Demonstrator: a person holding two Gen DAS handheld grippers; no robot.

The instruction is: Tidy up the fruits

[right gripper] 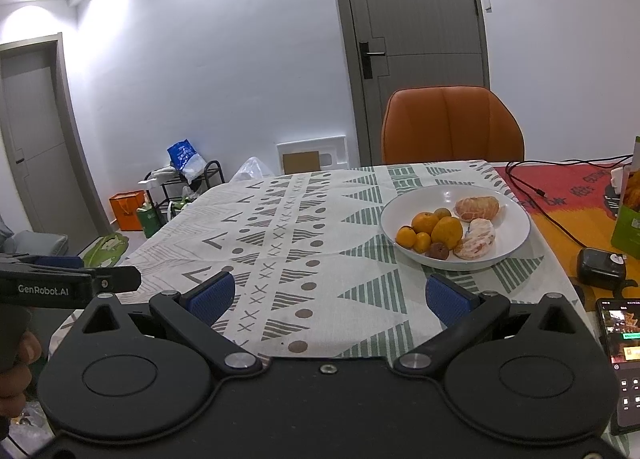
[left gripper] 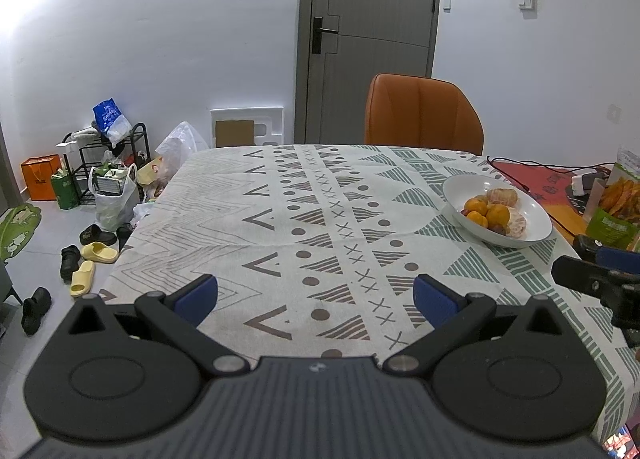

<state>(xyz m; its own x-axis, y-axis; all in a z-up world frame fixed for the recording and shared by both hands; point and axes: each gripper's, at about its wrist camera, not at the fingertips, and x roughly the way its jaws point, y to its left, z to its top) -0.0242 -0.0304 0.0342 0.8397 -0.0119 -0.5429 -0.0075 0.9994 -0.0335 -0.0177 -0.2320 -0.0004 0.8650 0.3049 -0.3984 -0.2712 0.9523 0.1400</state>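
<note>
A white bowl (right gripper: 516, 219) (left gripper: 532, 209) stands on the patterned tablecloth (right gripper: 304, 227) (left gripper: 312, 215) at the right. It holds several small oranges (right gripper: 434, 229) (left gripper: 486, 213), two peeled citrus fruits (right gripper: 478, 207) (left gripper: 516, 227) and a small dark fruit (right gripper: 439, 251). My left gripper (left gripper: 316, 297) hovers open over the cloth, well left of the bowl, with nothing between its blue pads. My right gripper (right gripper: 330, 297) is open too, short of the bowl's near rim. In the right wrist view the left gripper's side shows at the left edge.
An orange chair (right gripper: 452, 125) (left gripper: 422, 113) stands at the table's far side before a grey door. A black cable, a black charger (right gripper: 600, 269), a phone (right gripper: 620, 363) and a green snack bag (left gripper: 616, 199) lie at the right. Shoes and bags litter the floor at the left.
</note>
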